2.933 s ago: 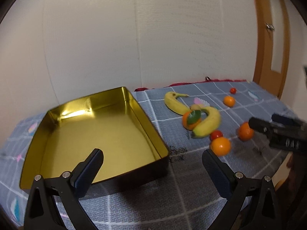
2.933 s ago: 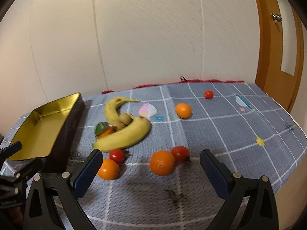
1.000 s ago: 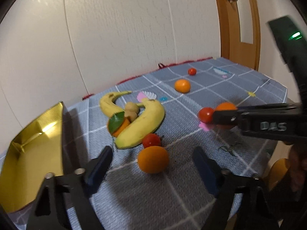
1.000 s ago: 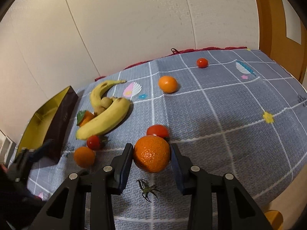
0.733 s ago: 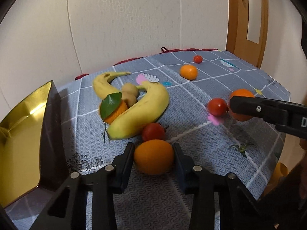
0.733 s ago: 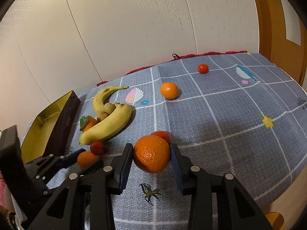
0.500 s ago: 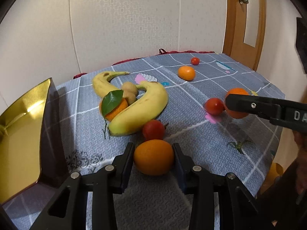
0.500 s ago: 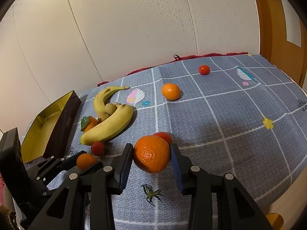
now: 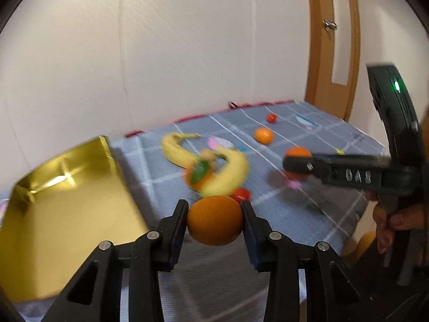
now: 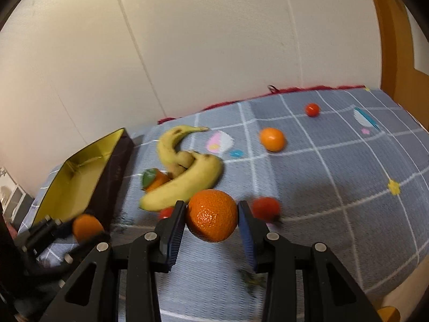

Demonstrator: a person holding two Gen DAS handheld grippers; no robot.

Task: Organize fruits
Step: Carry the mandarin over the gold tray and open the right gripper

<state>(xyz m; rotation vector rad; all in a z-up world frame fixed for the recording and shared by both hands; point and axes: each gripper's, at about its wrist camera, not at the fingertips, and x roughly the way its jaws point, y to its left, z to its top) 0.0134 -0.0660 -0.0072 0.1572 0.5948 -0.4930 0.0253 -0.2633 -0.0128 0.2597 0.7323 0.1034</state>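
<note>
My left gripper (image 9: 214, 221) is shut on a smooth orange (image 9: 214, 220), lifted above the cloth just right of the gold tray (image 9: 67, 201). My right gripper (image 10: 211, 218) is shut on a dimpled mandarin (image 10: 212, 216), held above the cloth in front of the bananas (image 10: 185, 182). In the right wrist view the left gripper with its orange (image 10: 86, 226) hangs at the tray's near corner (image 10: 107, 187). In the left wrist view the right gripper's mandarin (image 9: 297, 153) shows behind its black finger. Two bananas (image 9: 228, 169) curl around a leafed orange (image 9: 198, 177).
On the blue checked cloth (image 10: 335, 174) lie an orange (image 10: 271, 139), a small tomato at the back (image 10: 312, 109), a tomato (image 10: 265, 208) right of my right gripper and another (image 9: 240, 194) by the bananas. A wooden door (image 9: 332, 53) stands at right. A hand (image 9: 388, 225) grips the right handle.
Both grippers have risen with their fruit. The left gripper has swung left towards the gold tray, which now fills more of its view; the right gripper has also moved leftward.
</note>
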